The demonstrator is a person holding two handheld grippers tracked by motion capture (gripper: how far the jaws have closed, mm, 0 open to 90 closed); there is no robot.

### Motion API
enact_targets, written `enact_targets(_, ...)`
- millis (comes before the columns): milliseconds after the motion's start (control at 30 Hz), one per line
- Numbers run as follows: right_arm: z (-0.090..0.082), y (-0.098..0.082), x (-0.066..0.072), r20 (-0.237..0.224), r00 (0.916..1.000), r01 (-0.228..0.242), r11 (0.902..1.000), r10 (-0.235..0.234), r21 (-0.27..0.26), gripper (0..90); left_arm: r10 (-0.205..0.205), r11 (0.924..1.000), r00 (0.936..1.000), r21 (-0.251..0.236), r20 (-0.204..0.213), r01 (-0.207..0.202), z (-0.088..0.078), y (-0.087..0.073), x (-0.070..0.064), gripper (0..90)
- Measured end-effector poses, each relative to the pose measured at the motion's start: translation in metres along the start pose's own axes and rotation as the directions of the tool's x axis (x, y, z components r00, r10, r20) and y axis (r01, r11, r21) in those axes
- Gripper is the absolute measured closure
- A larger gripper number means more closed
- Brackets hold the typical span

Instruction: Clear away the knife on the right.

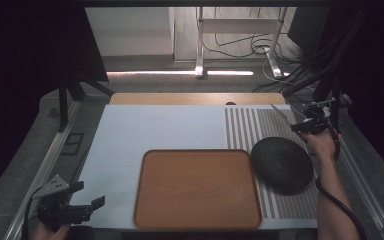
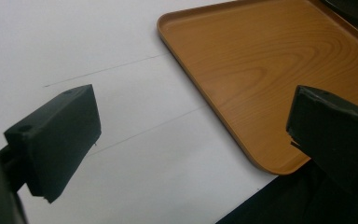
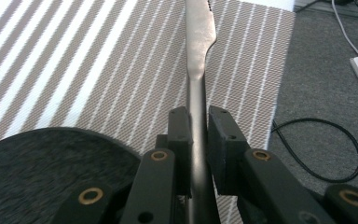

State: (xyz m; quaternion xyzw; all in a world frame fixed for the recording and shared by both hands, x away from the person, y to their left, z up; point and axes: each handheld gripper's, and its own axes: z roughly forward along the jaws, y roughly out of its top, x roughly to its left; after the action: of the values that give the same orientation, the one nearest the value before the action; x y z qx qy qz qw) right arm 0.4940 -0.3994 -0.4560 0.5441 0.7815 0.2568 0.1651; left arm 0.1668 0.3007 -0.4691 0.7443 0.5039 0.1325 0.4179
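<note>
Knife [image 3: 196, 56] clamped in right claw [image 3: 198, 126], blade apparently over striped mat [image 3: 98, 70]

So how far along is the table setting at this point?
Early on. Done: the right tongs are shut on a knife by its handle, blade held over the striped placemat. In hand: carrying that knife, though where it will go isn't clear. Left: the wooden tray carries nothing, the dark round plate sits untouched on the placemat, and the left tongs wait open beside the tray.
</note>
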Motion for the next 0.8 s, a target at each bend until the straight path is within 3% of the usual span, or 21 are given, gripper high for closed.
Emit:
enact_targets(200,-0.01,-0.01,0.021,-0.031,0.9994,0.016,0.9998,-0.016,-0.015,80.2,-0.003,1.0,1.0,-0.002,0.0,0.003,0.0,0.0,0.0,2.9)
enact_targets(433,-0.022,-0.022,0.051,-0.064,0.9955,0.067,0.9972,-0.069,-0.032,80.2,0.001,1.0,1.0,-0.001,-0.001,-0.001,0.0,0.0,0.0,2.9)
enact_targets(800,-0.037,-0.048,0.096,-0.151,0.9791,0.129,0.9902,-0.136,-0.052,80.2,0.001,1.0,1.0,0.001,-0.003,-0.001,0.001,0.0,0.0,2.9)
